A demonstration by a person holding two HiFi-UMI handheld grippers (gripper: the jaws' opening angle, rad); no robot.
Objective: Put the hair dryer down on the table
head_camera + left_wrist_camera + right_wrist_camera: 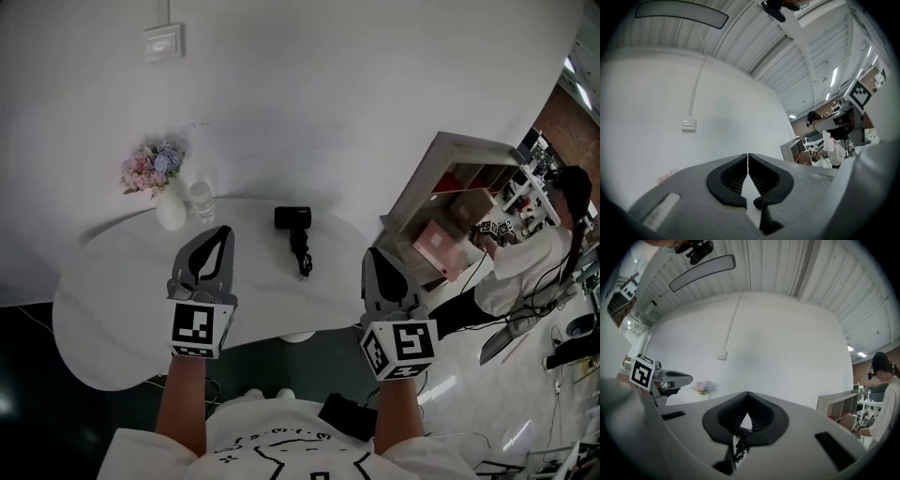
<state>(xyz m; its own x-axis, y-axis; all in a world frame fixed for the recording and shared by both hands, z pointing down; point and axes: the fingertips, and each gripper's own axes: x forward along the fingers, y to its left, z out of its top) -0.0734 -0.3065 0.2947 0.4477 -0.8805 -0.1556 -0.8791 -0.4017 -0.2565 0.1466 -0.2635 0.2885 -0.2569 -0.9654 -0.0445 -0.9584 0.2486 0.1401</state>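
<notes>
A black hair dryer (pixel 292 217) lies on the white round table (pixel 112 309), its coiled cord (pixel 302 255) trailing toward me. Neither gripper touches it. My left gripper (pixel 224 231) hovers to the dryer's left, raised above the table, and its jaws meet at the tips (pixel 748 157) with nothing between them. My right gripper (pixel 371 253) is held to the dryer's right near the table's edge, also shut and empty (pixel 747 394). In the right gripper view a piece of the dark cord (pixel 738 449) shows through the gap behind the pads, down on the table.
A white vase of pink and blue flowers (pixel 155 176) and a glass jar (pixel 201 200) stand at the table's back left. A wooden shelf unit (pixel 450 202) stands right of the table, with a person (pixel 534 253) beyond it. A wall switch (pixel 163 42) is above.
</notes>
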